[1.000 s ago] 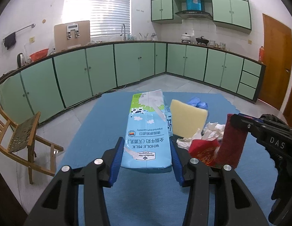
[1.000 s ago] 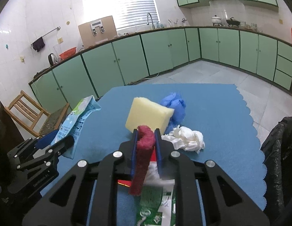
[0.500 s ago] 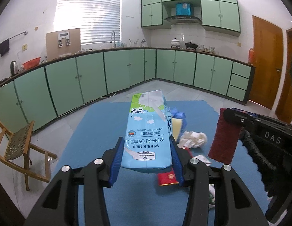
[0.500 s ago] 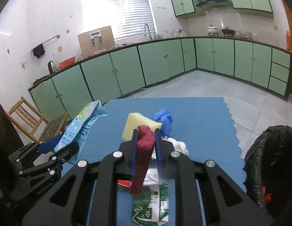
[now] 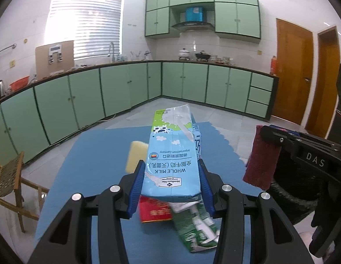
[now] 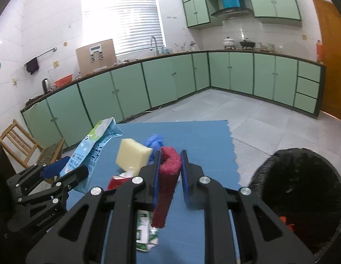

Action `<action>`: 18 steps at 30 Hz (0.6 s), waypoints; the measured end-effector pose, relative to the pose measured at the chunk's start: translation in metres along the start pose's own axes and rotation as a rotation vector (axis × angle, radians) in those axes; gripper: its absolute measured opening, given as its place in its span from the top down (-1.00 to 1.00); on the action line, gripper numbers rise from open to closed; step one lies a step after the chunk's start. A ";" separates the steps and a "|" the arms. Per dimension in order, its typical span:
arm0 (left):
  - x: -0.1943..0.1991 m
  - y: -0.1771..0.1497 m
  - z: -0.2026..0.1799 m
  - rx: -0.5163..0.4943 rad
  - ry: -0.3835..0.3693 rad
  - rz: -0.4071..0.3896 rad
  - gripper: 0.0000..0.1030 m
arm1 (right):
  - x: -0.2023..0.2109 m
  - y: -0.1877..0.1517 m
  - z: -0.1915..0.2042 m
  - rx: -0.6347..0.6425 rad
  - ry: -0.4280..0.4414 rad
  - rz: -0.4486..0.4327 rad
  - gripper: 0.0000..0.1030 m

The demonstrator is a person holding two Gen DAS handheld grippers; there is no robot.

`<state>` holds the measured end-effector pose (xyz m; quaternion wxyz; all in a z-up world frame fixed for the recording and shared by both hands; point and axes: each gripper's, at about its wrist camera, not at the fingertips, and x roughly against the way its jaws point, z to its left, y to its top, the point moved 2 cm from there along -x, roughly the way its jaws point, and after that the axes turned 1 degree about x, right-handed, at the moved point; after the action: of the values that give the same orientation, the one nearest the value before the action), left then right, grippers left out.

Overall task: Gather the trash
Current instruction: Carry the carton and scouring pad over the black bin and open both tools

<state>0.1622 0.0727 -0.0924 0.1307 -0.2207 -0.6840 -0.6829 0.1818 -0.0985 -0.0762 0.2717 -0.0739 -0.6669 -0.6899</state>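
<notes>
My left gripper (image 5: 171, 177) is shut on a light-blue whole-milk carton (image 5: 173, 154) and holds it above the blue table mat (image 5: 100, 154). My right gripper (image 6: 170, 167) is shut on a dark red scouring pad (image 6: 167, 180), which hangs down from the jaws; the pad also shows in the left wrist view (image 5: 261, 156). On the mat lie a yellow sponge (image 6: 133, 156), a blue glove (image 6: 155, 142), a red packet (image 5: 155, 211) and a flattened green carton (image 5: 197, 226). A black trash bag (image 6: 300, 198) stands open at the right.
A wooden chair (image 6: 21, 145) stands left of the table. Green cabinets (image 5: 126, 92) line the far walls. The mat's scalloped right edge (image 6: 233, 154) runs beside the bag. An orange door (image 5: 293, 83) is at the far right.
Both grippers have risen and drawn back from the table with their loads. The trash bag has come into the right wrist view. The white tissue is hidden now.
</notes>
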 end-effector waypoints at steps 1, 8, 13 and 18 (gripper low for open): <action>-0.001 0.002 -0.008 -0.007 -0.013 -0.003 0.10 | 0.003 0.000 -0.006 -0.003 -0.010 -0.003 0.70; -0.011 0.009 -0.050 -0.040 -0.085 -0.007 0.10 | 0.027 -0.004 -0.049 -0.027 -0.090 -0.022 0.70; -0.018 0.014 -0.085 -0.065 -0.147 -0.013 0.10 | 0.045 -0.010 -0.084 -0.042 -0.154 -0.035 0.70; -0.025 0.014 -0.121 -0.087 -0.208 -0.017 0.10 | 0.061 -0.019 -0.122 -0.063 -0.213 -0.043 0.70</action>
<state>0.1756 -0.0506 -0.0876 0.0433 -0.2902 -0.6654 -0.6864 0.1533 -0.2333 -0.0773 0.1820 -0.1409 -0.6712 -0.7046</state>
